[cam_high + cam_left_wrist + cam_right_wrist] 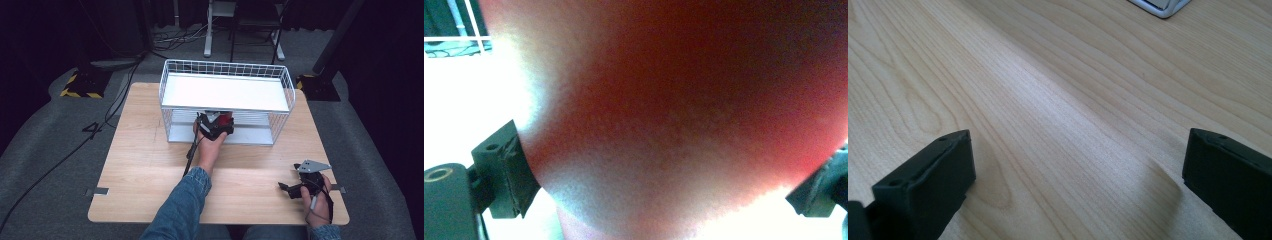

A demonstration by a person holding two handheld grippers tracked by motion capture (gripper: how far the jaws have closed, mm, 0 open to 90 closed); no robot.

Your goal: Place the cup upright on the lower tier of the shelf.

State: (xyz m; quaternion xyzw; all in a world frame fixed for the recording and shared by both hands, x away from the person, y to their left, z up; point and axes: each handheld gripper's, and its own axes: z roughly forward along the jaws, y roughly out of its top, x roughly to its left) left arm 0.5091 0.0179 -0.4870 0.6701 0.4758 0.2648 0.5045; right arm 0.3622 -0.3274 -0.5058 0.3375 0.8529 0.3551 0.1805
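A round red object (684, 115) sits large between the black jaws of my left gripper (664, 180), and both jaws press against its sides. In the high view this left gripper (216, 120) reaches into the lower level of a white wire basket (225, 65), with the red object (223, 119) just under the basket's white shelf (225, 92). My right gripper (287, 187) rests low over the wooden table (150, 165) at the front right. Its jaws stand wide apart with bare wood between them, as the right gripper (1078, 175) view shows.
The basket stands at the table's back middle, its open front facing the person. A pale corner of a flat item (1160, 7) shows at the top of the right gripper view. Cables (60, 160) trail across the grey floor at the left, and a stand (82, 82) sits beyond.
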